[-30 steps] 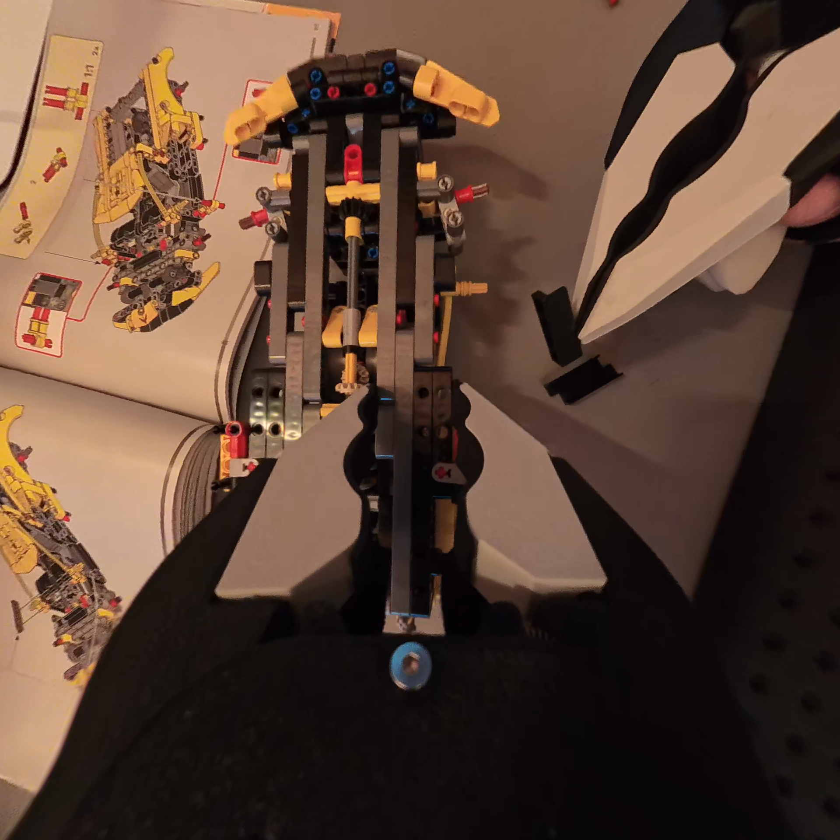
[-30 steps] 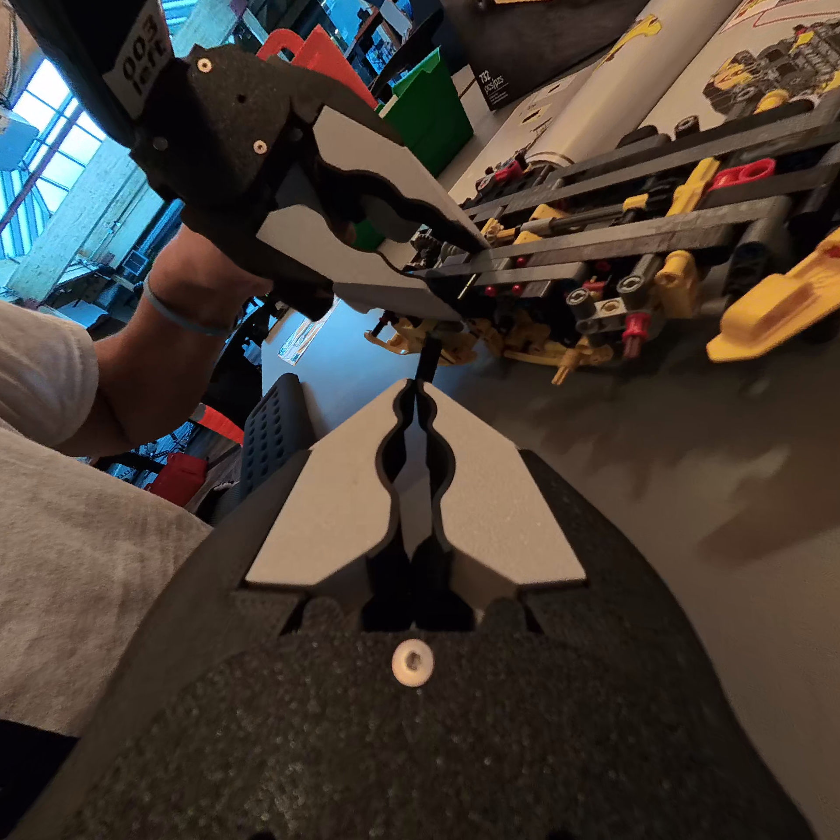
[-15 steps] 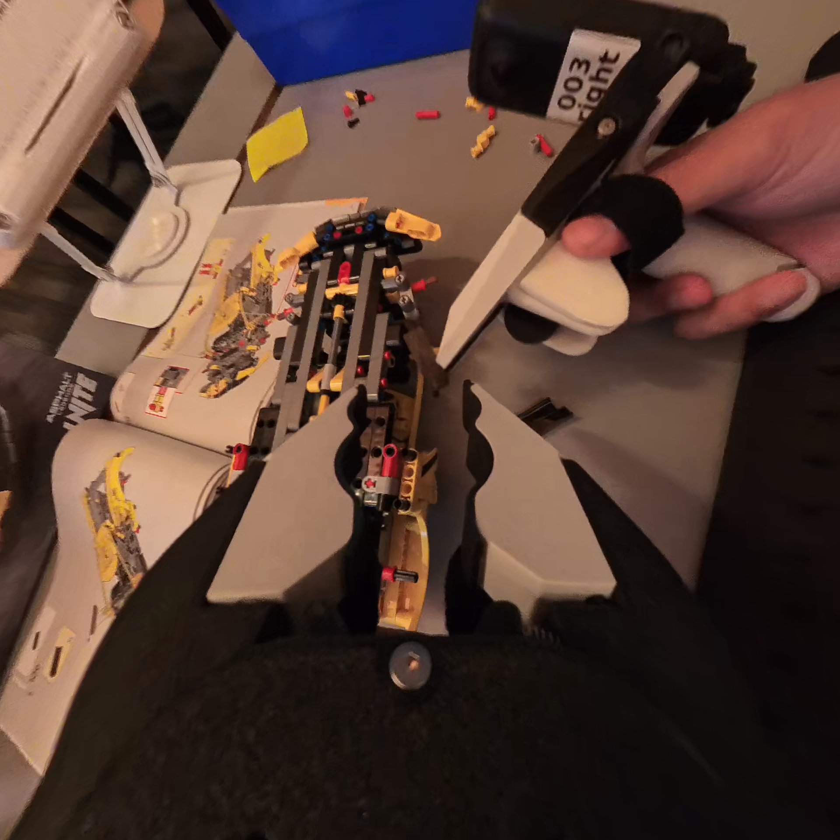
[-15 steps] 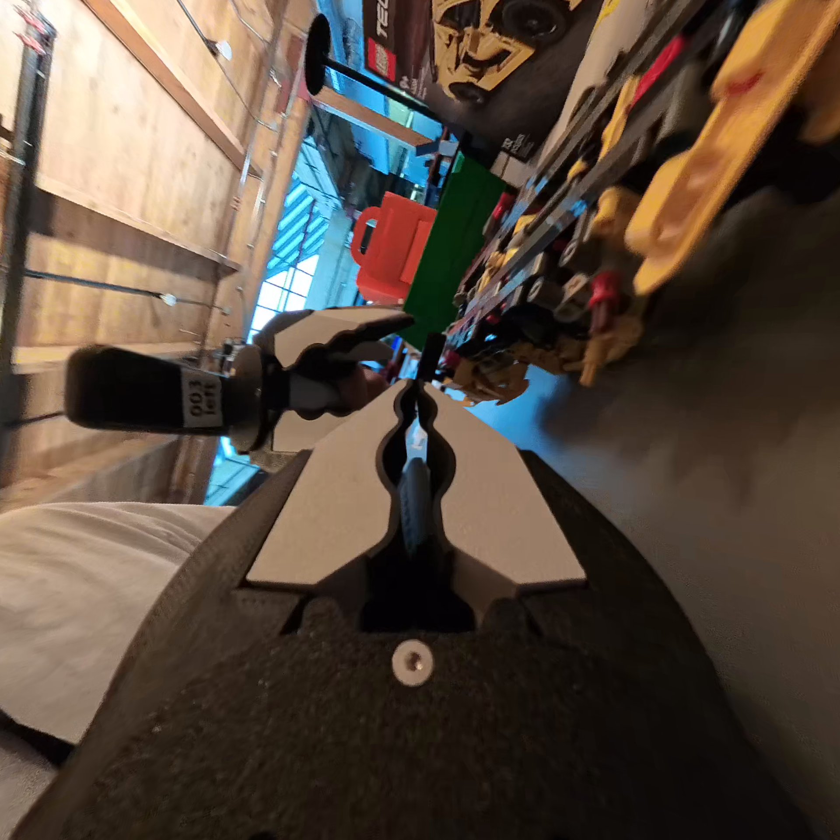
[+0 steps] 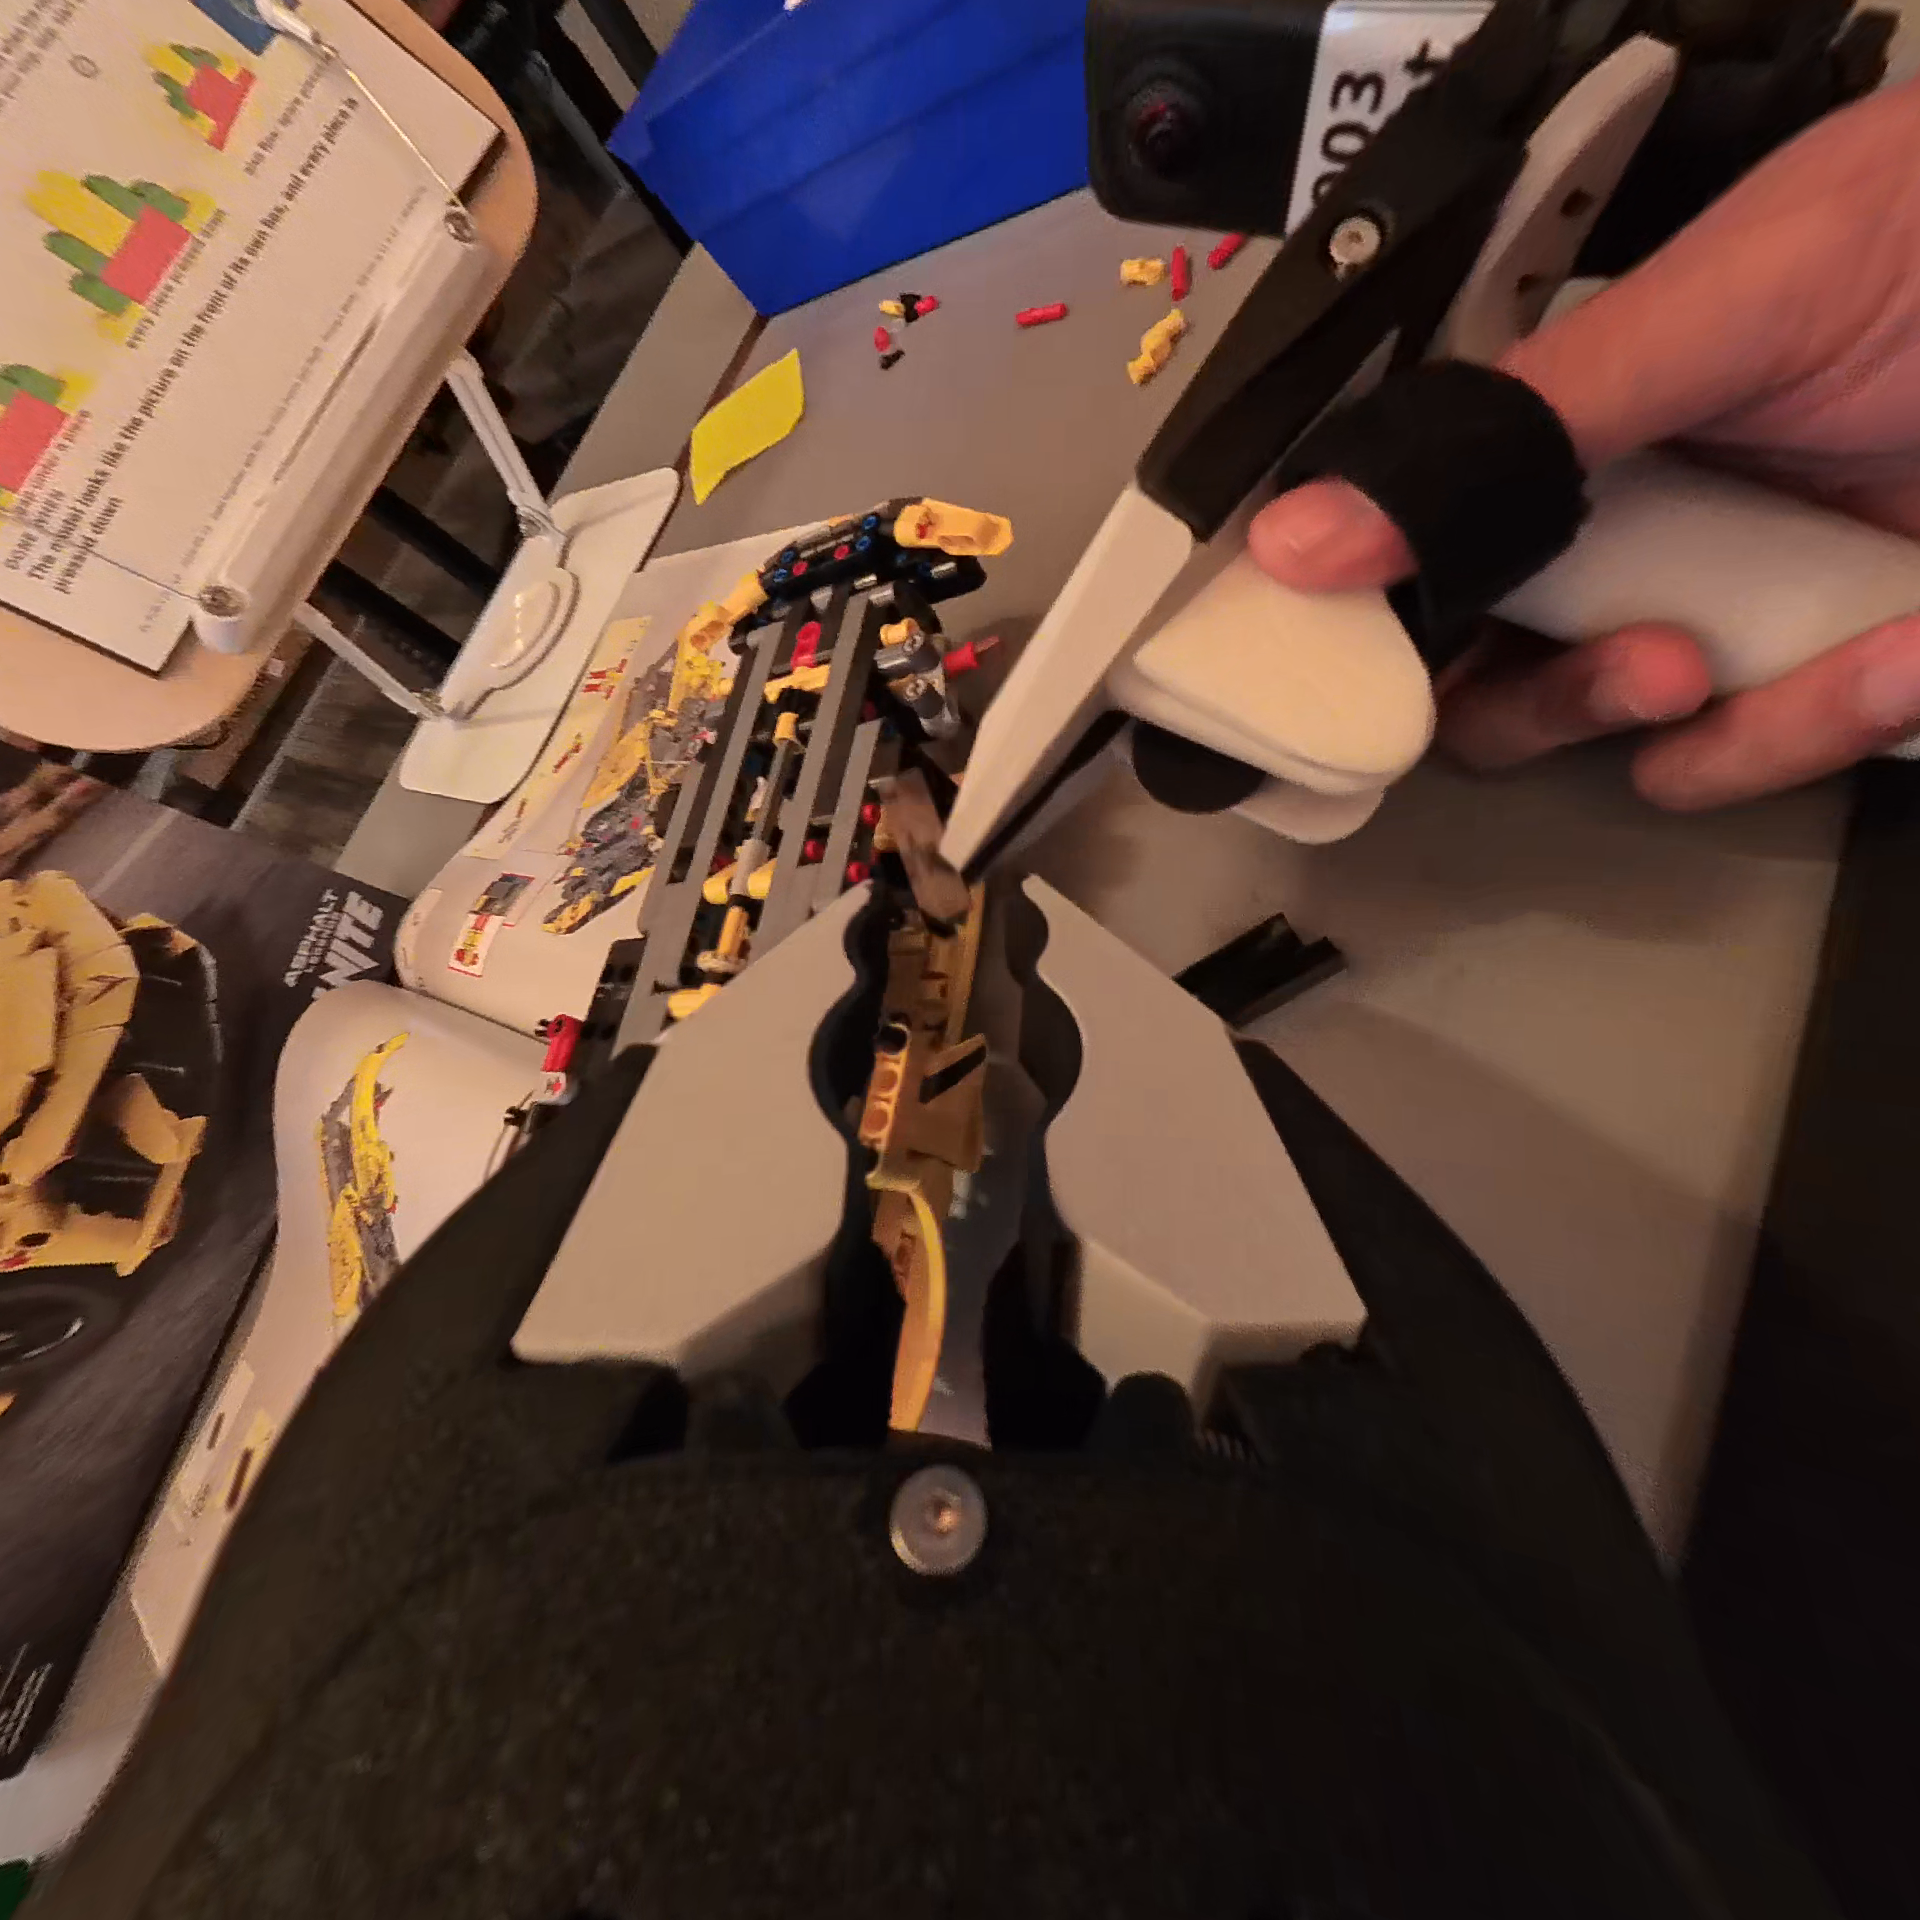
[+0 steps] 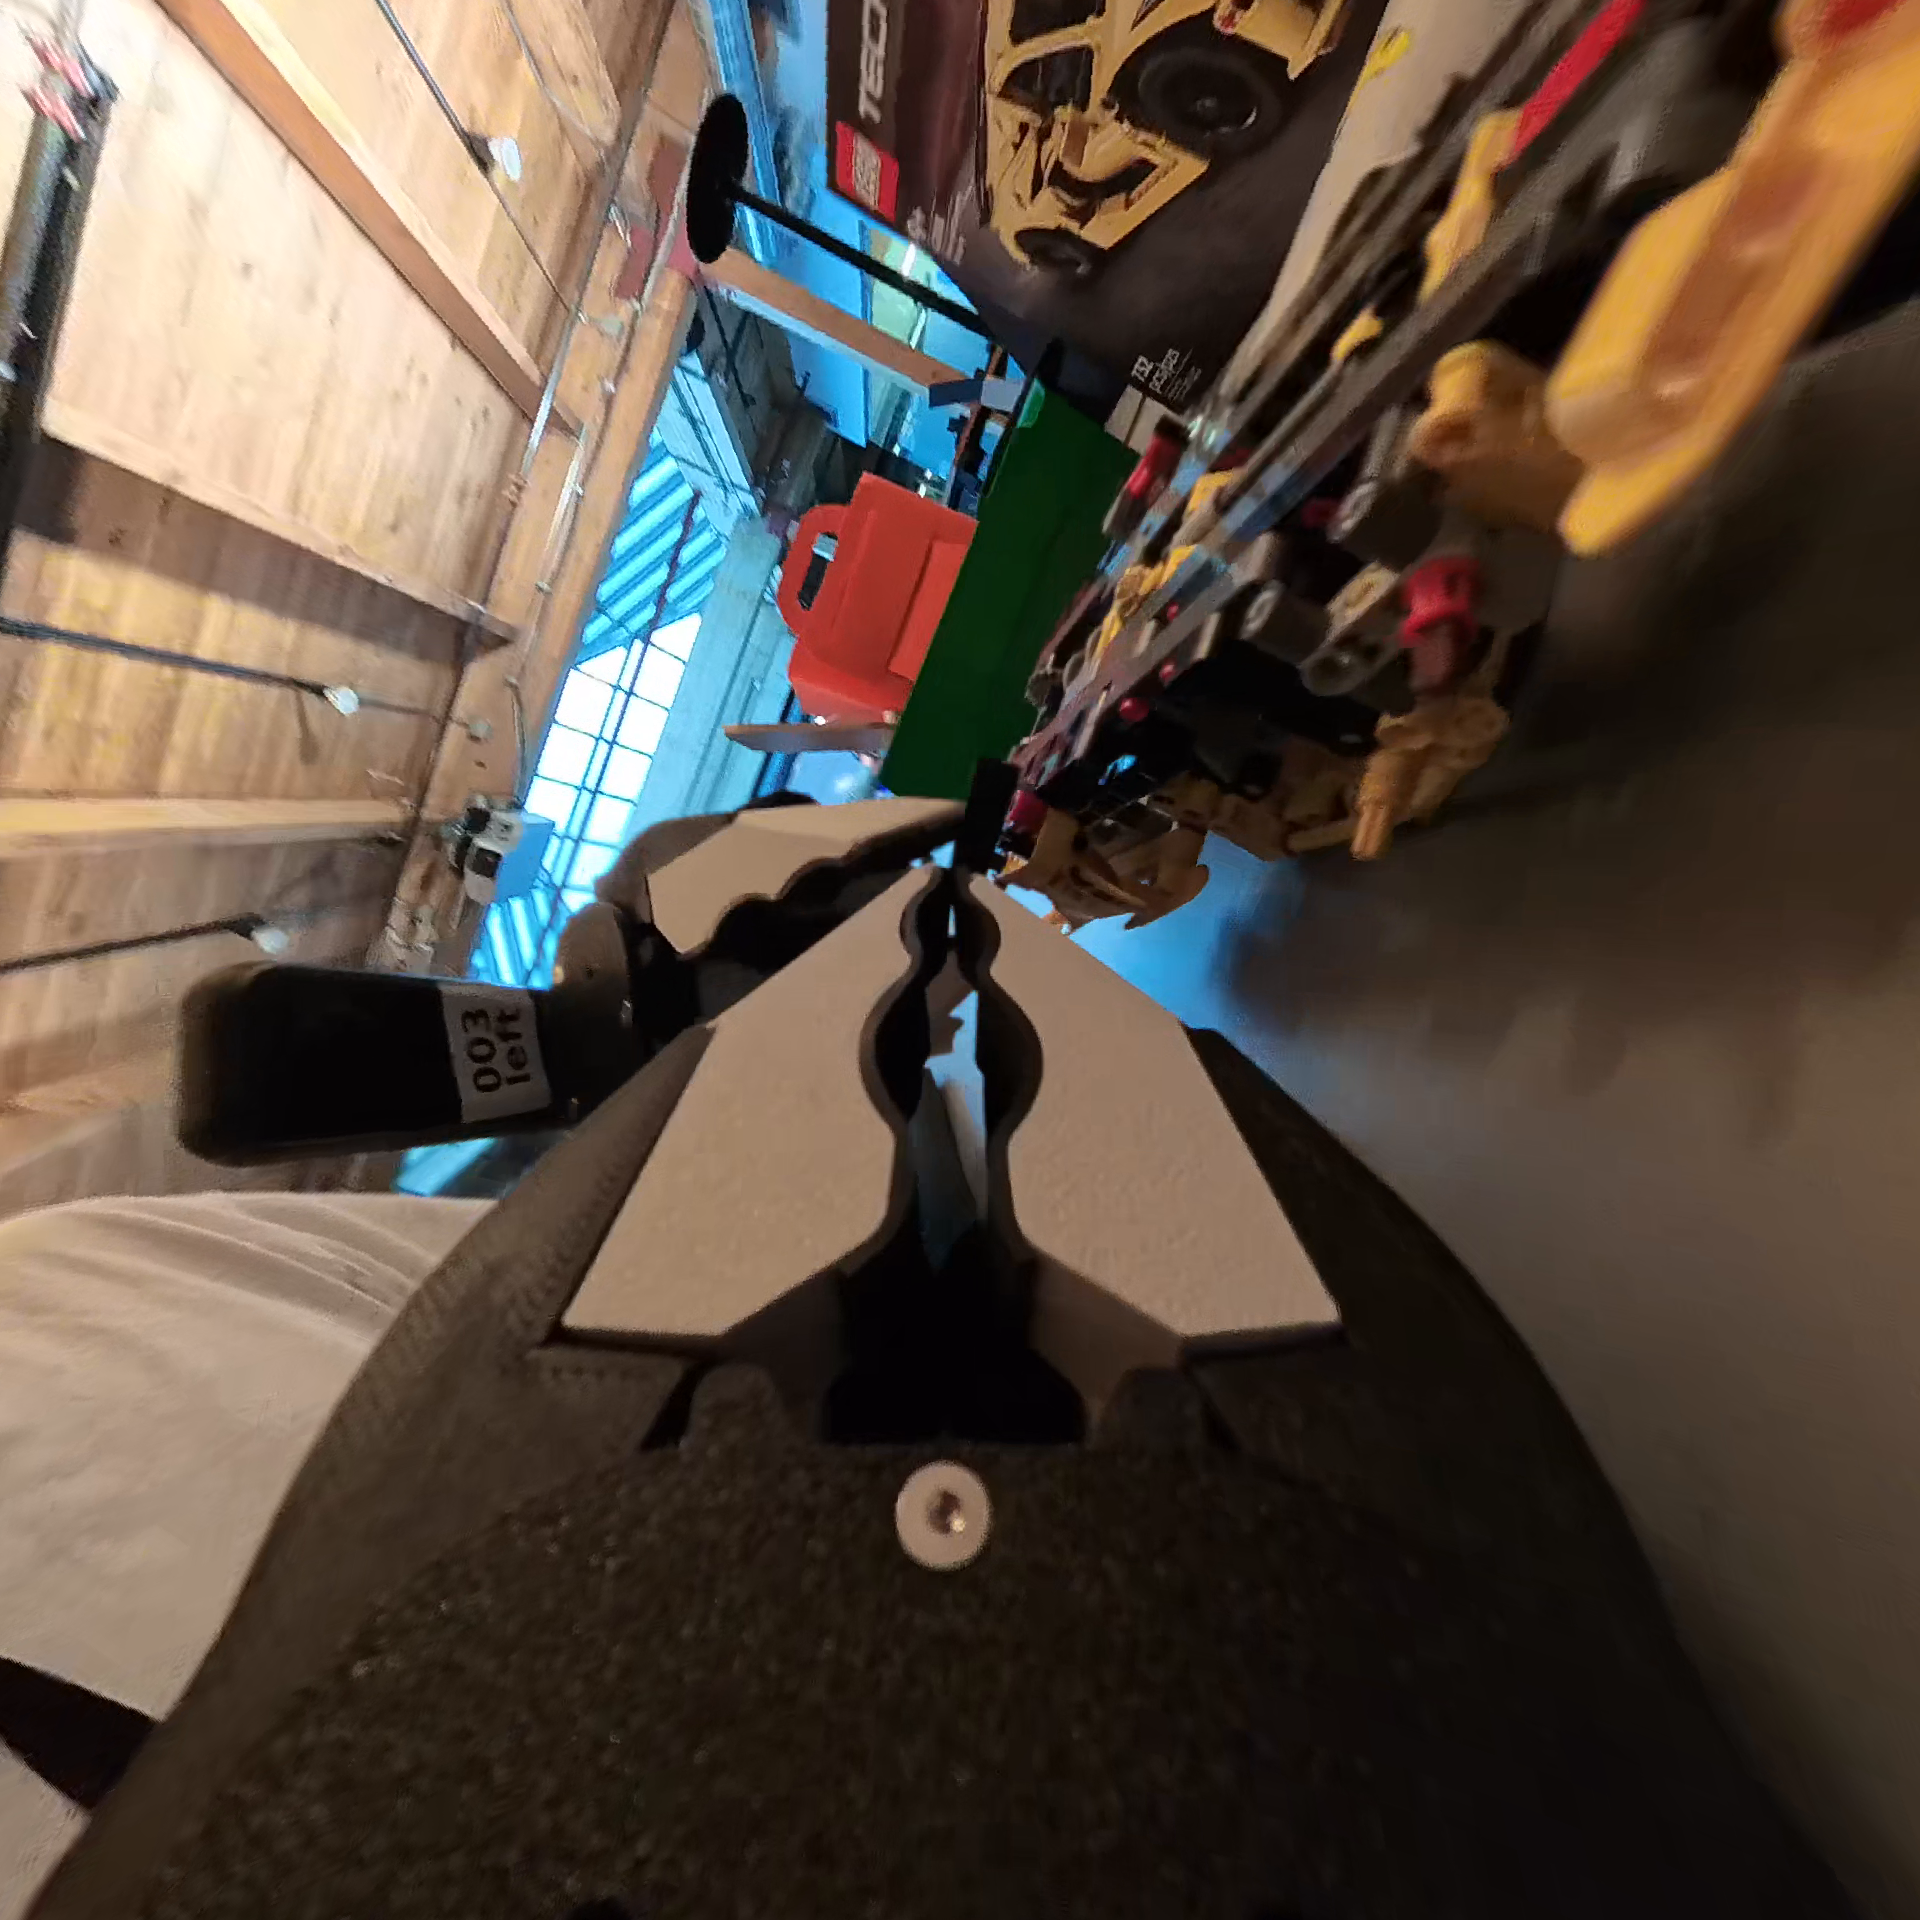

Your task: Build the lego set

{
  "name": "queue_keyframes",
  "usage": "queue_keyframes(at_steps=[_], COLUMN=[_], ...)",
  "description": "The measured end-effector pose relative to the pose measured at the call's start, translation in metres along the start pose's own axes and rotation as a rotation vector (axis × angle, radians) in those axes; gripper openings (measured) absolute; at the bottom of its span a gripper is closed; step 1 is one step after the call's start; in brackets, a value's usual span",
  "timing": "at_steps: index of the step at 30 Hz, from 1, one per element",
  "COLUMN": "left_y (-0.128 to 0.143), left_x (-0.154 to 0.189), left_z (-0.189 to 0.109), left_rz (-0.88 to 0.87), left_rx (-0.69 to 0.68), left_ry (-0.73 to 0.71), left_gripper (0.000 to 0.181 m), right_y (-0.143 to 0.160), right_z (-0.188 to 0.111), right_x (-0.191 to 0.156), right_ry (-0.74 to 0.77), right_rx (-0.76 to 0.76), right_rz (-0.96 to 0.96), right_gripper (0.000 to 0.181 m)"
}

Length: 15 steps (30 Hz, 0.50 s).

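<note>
- Since one second before, the left gripper [image 5: 940,914] had let go of the lego car frame [image 5: 800,748] and pulled back and up, so the frame looked much smaller in the left wrist view.
- Its fingers [image 5: 727,1122] were apart with nothing squeezed; a yellow part of the model showed in the gap.
- The right gripper [image 6: 951,883] had come over to the frame's side. It was pinched tight on a small black piece [image 6: 987,810], right by the model.
- The frame lay on the grey table [image 5: 1455,987], partly on the open instruction booklet [image 5: 582,748].
- I think the car was only partly built: beams, pins and some yellow panels were on, but I saw no wheels and no full body.
- Loose red and yellow bits [image 5: 1153,343] lay far off, near a blue bin [image 5: 862,135].
- Another black piece [image 5: 1262,961] lay beside the left gripper.
- The two grippers were very close and could bump.
</note>
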<state>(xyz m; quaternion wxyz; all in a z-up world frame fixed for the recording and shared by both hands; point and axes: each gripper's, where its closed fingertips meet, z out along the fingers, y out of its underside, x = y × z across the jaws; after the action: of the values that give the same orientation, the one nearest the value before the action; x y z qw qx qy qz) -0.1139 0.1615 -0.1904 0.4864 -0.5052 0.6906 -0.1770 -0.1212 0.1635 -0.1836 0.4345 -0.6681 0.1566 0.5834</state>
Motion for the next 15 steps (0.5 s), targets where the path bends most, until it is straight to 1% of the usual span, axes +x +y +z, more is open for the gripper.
queue_keyframes(at_steps=[3,5,6,8,9,12,13,15], left_y=[0.000,0.002,0.003,-0.001,-0.004,-0.016,-0.023,-0.034], left_x=[0.001,0.003,0.003,-0.001,-0.003,-0.017,-0.018,-0.022], left_z=[0.002,0.001,0.000,-0.007,-0.011,-0.020,-0.023,-0.028], left_rz=[-0.017,-0.039,-0.066,-0.166,-0.245,-0.556,-0.654,-0.780], left_rx=[0.010,0.009,0.017,0.050,0.077,0.140,0.173,0.230], left_ry=[0.005,0.032,0.049,0.098,0.142,0.289,0.361,0.456], left_gripper=[0.022,0.022,0.022,0.021,0.021,0.022,0.023,0.022], right_y=[0.001,-0.002,-0.002,-0.006,-0.008,-0.016,-0.016,-0.012], right_z=[0.001,-0.002,-0.004,-0.010,-0.012,-0.018,-0.019,-0.018], right_x=[0.003,0.000,0.001,0.006,0.006,0.005,0.004,0.003], right_ry=[0.072,0.137,0.203,0.375,0.453,0.690,0.744,0.826], right_rx=[-0.006,-0.003,-0.013,-0.069,-0.099,-0.172,-0.192,-0.221], right_rz=[-0.100,-0.234,-0.337,-0.645,-0.821,-1.342,-1.490,-1.693], right_gripper=[0.000,0.000,0.000,0.000,0.000,0.000,0.000,0.000])
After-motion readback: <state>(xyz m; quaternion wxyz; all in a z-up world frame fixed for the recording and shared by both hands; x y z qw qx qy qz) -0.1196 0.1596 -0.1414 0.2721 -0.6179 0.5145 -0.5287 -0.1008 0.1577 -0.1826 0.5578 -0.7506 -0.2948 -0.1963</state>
